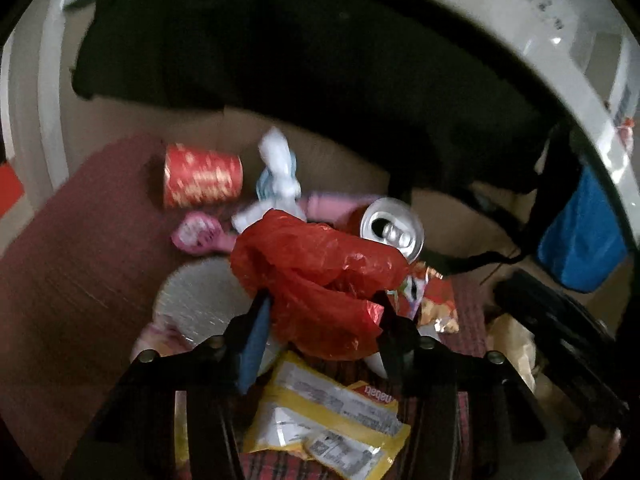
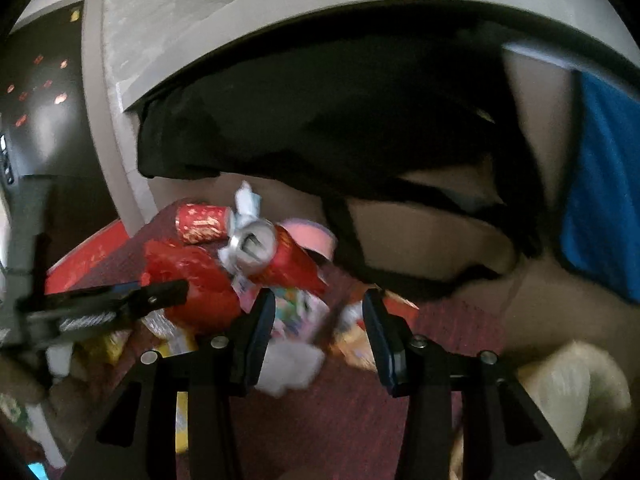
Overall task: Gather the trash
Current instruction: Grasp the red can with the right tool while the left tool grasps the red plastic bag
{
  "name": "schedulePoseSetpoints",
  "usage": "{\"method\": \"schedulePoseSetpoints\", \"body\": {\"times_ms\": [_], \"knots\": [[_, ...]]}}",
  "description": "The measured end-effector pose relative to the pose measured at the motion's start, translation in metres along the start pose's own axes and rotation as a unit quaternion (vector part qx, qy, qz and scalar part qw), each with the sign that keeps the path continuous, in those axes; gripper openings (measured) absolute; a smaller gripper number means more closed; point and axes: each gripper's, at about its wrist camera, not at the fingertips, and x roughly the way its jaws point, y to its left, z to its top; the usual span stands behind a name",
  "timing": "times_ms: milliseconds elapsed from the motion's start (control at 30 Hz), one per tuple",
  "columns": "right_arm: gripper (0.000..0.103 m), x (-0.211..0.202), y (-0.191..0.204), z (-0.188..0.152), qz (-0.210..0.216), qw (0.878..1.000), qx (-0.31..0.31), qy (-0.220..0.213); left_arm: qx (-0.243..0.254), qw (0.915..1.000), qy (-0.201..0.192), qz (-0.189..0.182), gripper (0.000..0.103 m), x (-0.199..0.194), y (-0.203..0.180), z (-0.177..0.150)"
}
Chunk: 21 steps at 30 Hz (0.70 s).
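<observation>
Several pieces of trash are lying on a dark red cloth.
Left tool [image 1: 320,300] is gripping a crumpled, glossy red plastic bag [image 1: 316,276], beside a tipped red can [image 1: 390,226] and yellow wrapper [image 1: 320,412]; right tool [image 2: 318,320] is hovering open, holding nothing.

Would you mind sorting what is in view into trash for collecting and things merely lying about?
Trash to collect:
- red plastic bag, between the left gripper fingers
- drink can
- red paper cup
- yellow wrapper
- snack packet

Lying about:
- black bag
- blue cloth
- red rug
</observation>
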Motion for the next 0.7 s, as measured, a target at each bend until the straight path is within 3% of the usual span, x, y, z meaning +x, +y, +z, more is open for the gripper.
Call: {"method": "schedulePoseSetpoints", "body": {"times_ms": [167, 367, 500, 700], "knots": [[0.043, 0.041, 0.031, 0.027, 0.004, 0.999, -0.043, 0.011, 0.031, 0.9981, -0.048, 0.021, 0.049, -0.043, 0.012, 0.006], [0.043, 0.095, 0.048, 0.047, -0.011, 0.998, -0.062, 0.025, 0.049, 0.9958, -0.062, 0.046, 0.049, -0.065, 0.03, 0.001], [0.055, 0.113, 0.043, 0.043, 0.019, 0.998, -0.04, 0.051, 0.04, 0.9946, -0.075, 0.059, 0.049, -0.063, 0.043, -0.006], [0.06, 0.115, 0.055, 0.025, 0.009, 0.994, -0.078, 0.074, -0.002, 0.9959, -0.069, 0.058, 0.049, -0.062, 0.059, -0.005]]}}
